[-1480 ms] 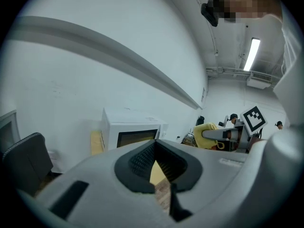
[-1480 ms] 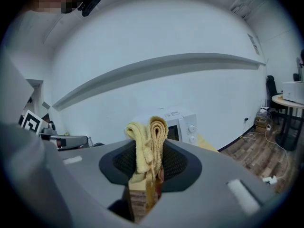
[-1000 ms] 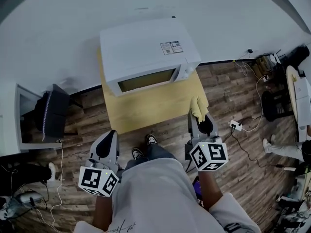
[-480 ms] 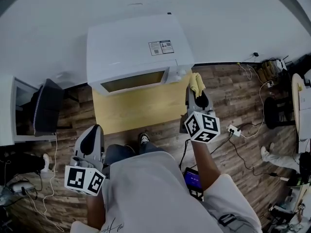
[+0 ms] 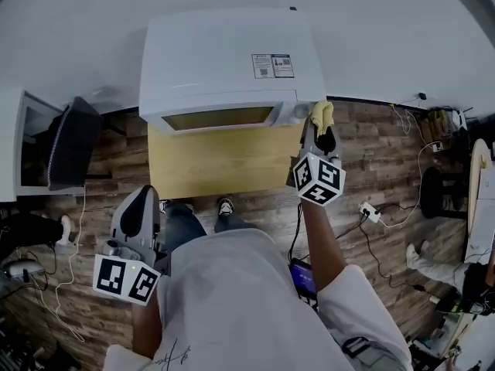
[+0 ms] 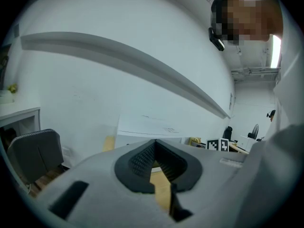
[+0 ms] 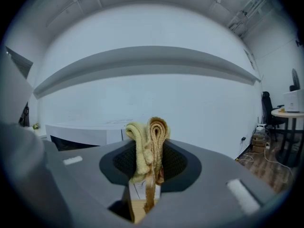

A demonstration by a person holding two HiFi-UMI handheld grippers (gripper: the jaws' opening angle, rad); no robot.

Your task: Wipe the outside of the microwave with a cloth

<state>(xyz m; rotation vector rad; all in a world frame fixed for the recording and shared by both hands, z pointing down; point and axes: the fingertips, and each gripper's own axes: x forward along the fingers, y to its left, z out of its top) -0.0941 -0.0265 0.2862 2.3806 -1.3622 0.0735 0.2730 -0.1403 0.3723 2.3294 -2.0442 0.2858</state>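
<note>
Head view: the right gripper [image 5: 319,141] held the cloth [image 5: 322,114] against the microwave [image 5: 224,60] at its front right corner; the left gripper [image 5: 135,222] hung low, well apart. Left gripper view: its jaws met at the tips, empty. Right gripper view: jaws pinched the folded cloth. Wiping looked barely begun; next, I judged, the cloth needed pressing and dragging along a face.

The microwave [image 5: 224,60] fills the far half of the table [image 5: 224,165], close against the wall [image 5: 77,37]; I see no room behind it. The near strip lies bare for me to pass. Right of it the floor [image 5: 371,153] is open but for a power strip [image 5: 369,211]; a chair [image 5: 69,141] stands left.
</note>
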